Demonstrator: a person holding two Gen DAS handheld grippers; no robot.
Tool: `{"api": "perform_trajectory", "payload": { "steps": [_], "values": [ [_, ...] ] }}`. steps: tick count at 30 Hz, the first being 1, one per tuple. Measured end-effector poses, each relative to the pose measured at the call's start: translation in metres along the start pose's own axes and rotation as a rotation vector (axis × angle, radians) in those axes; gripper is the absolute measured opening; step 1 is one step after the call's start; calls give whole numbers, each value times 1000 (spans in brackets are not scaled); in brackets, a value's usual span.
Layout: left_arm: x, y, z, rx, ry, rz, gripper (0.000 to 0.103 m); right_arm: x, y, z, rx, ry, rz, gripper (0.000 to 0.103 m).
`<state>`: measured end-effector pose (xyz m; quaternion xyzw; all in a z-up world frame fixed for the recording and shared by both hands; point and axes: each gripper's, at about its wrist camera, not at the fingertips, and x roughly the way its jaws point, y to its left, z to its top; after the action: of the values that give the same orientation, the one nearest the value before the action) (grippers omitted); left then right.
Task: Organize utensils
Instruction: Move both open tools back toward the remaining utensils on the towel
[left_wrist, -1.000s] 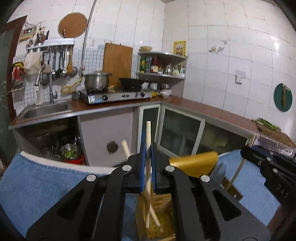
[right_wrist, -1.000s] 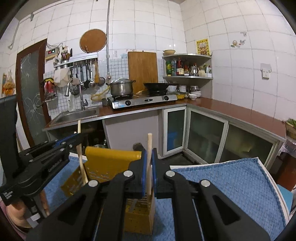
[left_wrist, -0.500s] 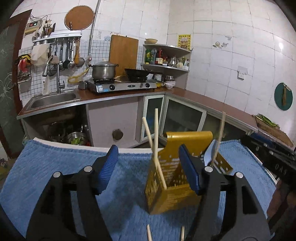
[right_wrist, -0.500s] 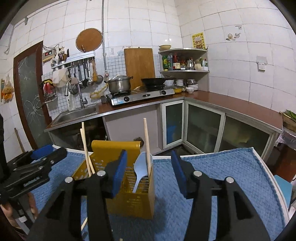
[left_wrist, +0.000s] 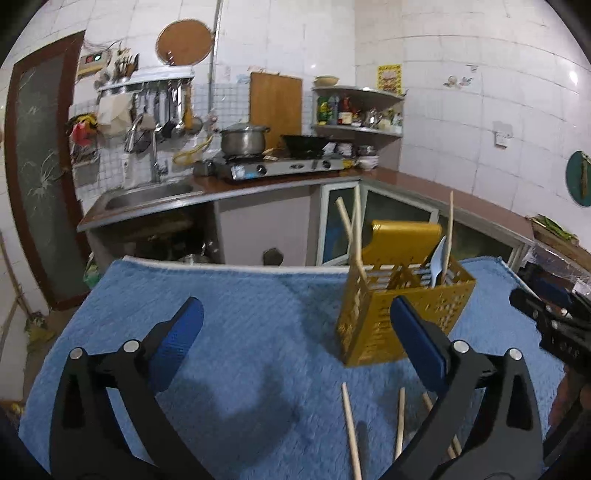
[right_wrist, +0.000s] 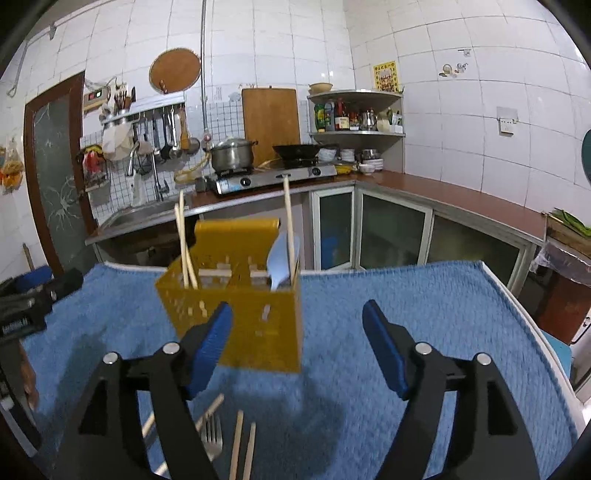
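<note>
A yellow perforated utensil holder (left_wrist: 402, 306) (right_wrist: 240, 317) stands on the blue towel (left_wrist: 240, 332). Chopsticks (left_wrist: 351, 236) (right_wrist: 290, 225) and a pale blue spoon (left_wrist: 439, 258) (right_wrist: 280, 262) stand upright in it. Loose chopsticks (left_wrist: 351, 424) (right_wrist: 240, 443) and a fork (right_wrist: 212, 435) lie flat on the towel in front of it. My left gripper (left_wrist: 295, 310) hangs back to the holder's left, its jaws opening wide with nothing between them. My right gripper (right_wrist: 297, 310) sits back to the holder's right, jaws opening too, pads touching nothing.
The towel-covered table ends at a white edge (right_wrist: 517, 295) on the right and far side. Beyond it stands a kitchen counter with a sink (left_wrist: 147, 194), a gas stove (left_wrist: 280, 168), a pot and a wok, and glass-door cabinets (right_wrist: 391, 229) below.
Both grippers were shut on a chopstick over the holder. They have opened, let the chopsticks drop into it, and pulled back and apart.
</note>
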<state>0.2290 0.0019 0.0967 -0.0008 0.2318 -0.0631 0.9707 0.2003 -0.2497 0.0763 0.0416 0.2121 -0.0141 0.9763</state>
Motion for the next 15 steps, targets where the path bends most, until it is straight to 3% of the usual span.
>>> {"api": "perform_trajectory", "payload": {
  "steps": [15],
  "values": [
    [28, 5, -60, -35, 169, 30, 98, 16, 16, -71, -8, 159, -13, 72]
  ]
}}
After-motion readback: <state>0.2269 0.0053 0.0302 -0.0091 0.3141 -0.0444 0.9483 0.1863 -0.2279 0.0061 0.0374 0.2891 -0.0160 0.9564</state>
